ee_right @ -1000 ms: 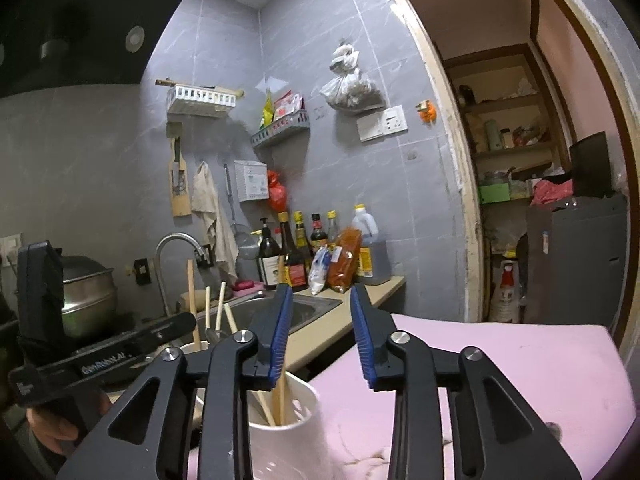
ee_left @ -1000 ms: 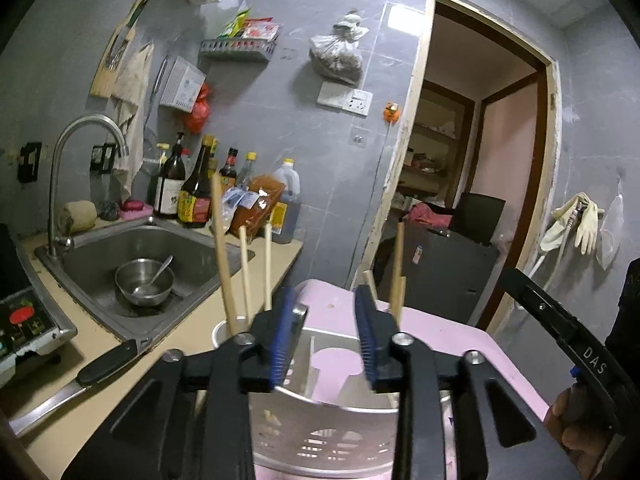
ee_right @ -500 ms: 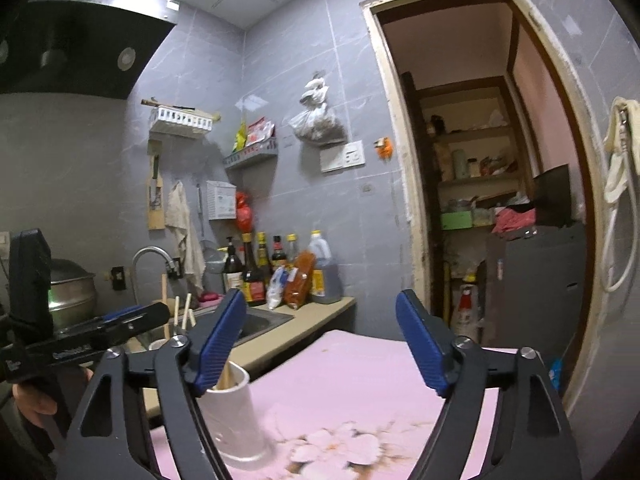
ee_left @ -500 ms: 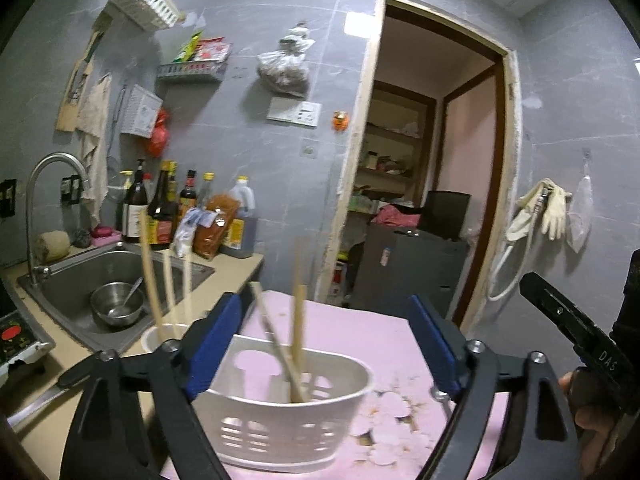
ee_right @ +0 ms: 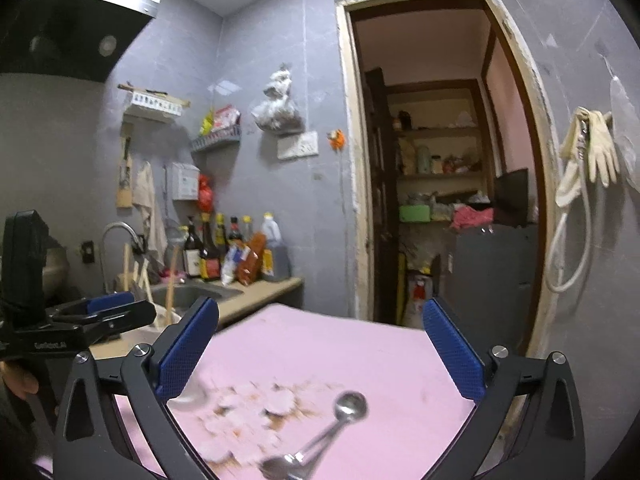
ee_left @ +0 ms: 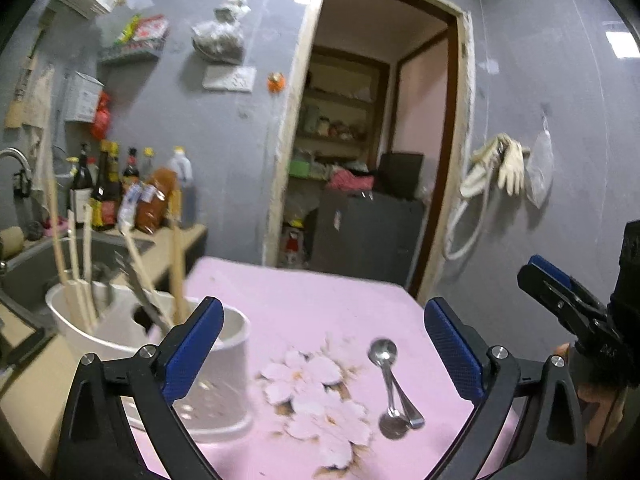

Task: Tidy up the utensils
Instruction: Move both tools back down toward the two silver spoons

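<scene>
Both the left gripper point(ee_left: 322, 354) and the right gripper point(ee_right: 320, 354) have just been opening their blue-padded jaws, which now stand wide apart with nothing between the pads. Two shiny metal spoons point(ee_left: 392, 390) lie crossed on the pink flower-printed counter point(ee_left: 320, 300), lower centre-right of the left view. The white perforated plastic utensil holder point(ee_left: 224, 392) with wooden chopsticks point(ee_left: 176, 268) stands at lower left

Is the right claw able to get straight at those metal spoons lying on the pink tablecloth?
Probably yes. The right claw stands wide open and empty, and the metal spoons lie bare on the pink tablecloth just ahead, nothing between.
</scene>
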Action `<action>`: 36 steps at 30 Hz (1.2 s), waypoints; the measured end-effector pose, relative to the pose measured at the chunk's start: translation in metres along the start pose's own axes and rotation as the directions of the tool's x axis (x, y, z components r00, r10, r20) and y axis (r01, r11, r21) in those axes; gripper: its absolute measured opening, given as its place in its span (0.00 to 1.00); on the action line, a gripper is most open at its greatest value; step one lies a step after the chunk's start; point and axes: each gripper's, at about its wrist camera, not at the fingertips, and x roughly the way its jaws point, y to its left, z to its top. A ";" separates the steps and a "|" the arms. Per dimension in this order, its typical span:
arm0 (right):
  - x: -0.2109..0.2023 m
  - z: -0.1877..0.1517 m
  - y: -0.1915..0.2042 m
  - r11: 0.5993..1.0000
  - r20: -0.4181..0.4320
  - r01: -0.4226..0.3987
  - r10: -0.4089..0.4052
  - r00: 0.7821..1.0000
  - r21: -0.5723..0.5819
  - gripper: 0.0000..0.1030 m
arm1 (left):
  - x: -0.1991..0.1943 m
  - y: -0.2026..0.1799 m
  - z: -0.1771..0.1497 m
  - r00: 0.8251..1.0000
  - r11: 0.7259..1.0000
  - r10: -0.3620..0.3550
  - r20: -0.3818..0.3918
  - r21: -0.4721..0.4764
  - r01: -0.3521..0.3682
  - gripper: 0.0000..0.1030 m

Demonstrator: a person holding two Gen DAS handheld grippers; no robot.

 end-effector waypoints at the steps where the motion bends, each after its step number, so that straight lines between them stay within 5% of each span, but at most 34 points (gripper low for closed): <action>1: 0.002 -0.003 -0.004 1.000 -0.018 0.008 -0.008 1.000 0.000 1.00 | 0.005 -0.004 -0.004 1.000 1.000 -0.010 -0.022 0.007 0.010 0.96; 6: 0.012 -0.019 -0.022 0.999 -0.134 0.036 -0.035 0.990 0.004 1.00 | 0.032 -0.022 -0.027 0.987 0.998 -0.050 -0.152 0.035 0.056 0.96; 10: 0.023 -0.032 -0.035 0.999 -0.227 0.035 -0.031 0.973 0.014 0.96 | 0.054 -0.030 -0.041 0.958 0.994 -0.086 -0.274 0.036 0.099 0.96; 17: 0.045 -0.056 -0.052 0.998 -0.399 0.029 -0.006 0.917 0.052 0.67 | 0.087 -0.041 -0.053 0.893 0.985 -0.136 -0.429 0.042 0.170 0.94; 25: 0.072 -0.075 -0.065 0.995 -0.540 0.015 0.039 0.841 0.094 0.40 | 0.134 -0.050 -0.067 0.793 0.974 -0.170 -0.585 0.024 0.226 0.54; 31: 0.091 -0.081 -0.072 0.994 -0.599 0.010 0.059 0.798 0.112 0.34 | 0.165 -0.053 -0.078 0.724 0.971 -0.182 -0.666 -0.004 0.241 0.29; 36: 0.103 -0.085 -0.074 0.993 -0.624 0.003 0.069 0.778 0.114 0.33 | 0.180 -0.055 -0.077 0.718 0.975 -0.144 -0.680 0.024 0.219 0.19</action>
